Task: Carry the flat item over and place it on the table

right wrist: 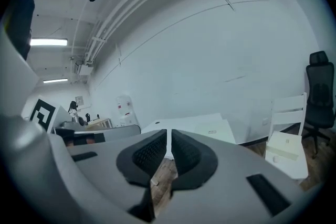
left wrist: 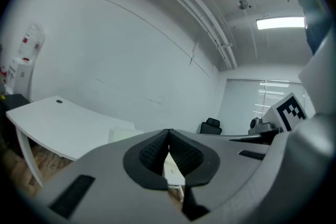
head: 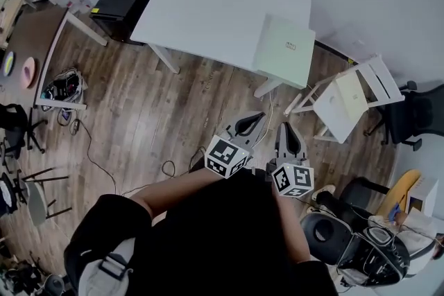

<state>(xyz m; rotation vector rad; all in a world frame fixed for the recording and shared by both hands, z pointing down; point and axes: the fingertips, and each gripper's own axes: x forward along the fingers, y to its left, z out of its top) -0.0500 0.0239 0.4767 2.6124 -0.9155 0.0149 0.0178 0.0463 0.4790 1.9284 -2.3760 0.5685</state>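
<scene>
**Both grippers clenched & empty; flat box lies on white table**

Nearest, head view: person in black top [head: 222,239], forearms out front, one gripper per hand. Left gripper [head: 250,123] and right gripper [head: 288,135] sit side by side just above the wood floor [head: 139,121], close together but not touching, marker cubes toward the body, tips pointing fwd to the table.

Left gripper view: jaws pressed together, ribbed pads meet at the tip, nothing btwn them. Right gripper view: same, pads closed on each other w/ only a hairline slit, no object held.

Floor around: thin cable [head: 104,166] loops left of the arms. Black office chair [head: 361,246] at lower right, close to the person's right side.

Further out, right: white slatted chair [head: 378,76] w/ a cream flat box [head: 350,95] lying on its seat. Another black chair [head: 416,114] just right of it.

Ahead: white table [head: 208,10], top mostly bare. Pale green flat box [head: 284,50] lies flat on the table's right end, its near corner overhanging the edge a bit. Well apart from both grippers.

Left of table: black cabinet [head: 121,7] beside its far-left corner; brown desk [head: 38,31] at the left edge of view.

Farthest: plain white wall [left wrist: 105,50] behind the table.
</scene>
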